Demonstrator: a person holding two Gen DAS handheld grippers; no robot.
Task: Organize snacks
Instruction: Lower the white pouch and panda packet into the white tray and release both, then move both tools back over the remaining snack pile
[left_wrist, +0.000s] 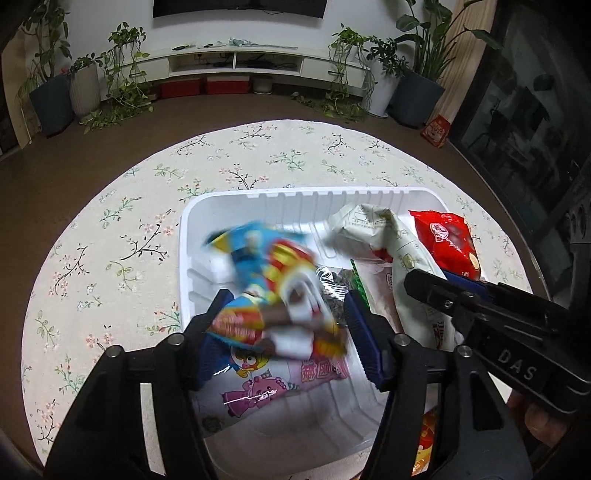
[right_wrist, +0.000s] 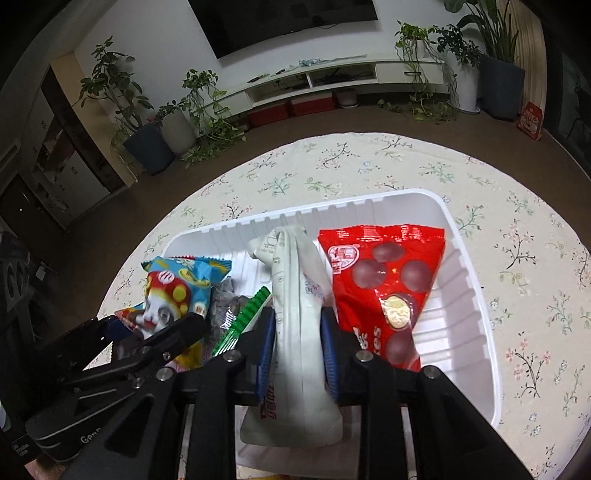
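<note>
We see the white ribbed plastic tray on the floral-clothed round counter already holding most snacks. Our right tongs pinch the tall white pouch; our left tongs grip the blurred blue-and-red packet above the tray. We judge the task nearly done.

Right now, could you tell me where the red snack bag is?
In the right wrist view, the red snack bag lies in the white tray, right of the white pouch that the right gripper holds.
</note>
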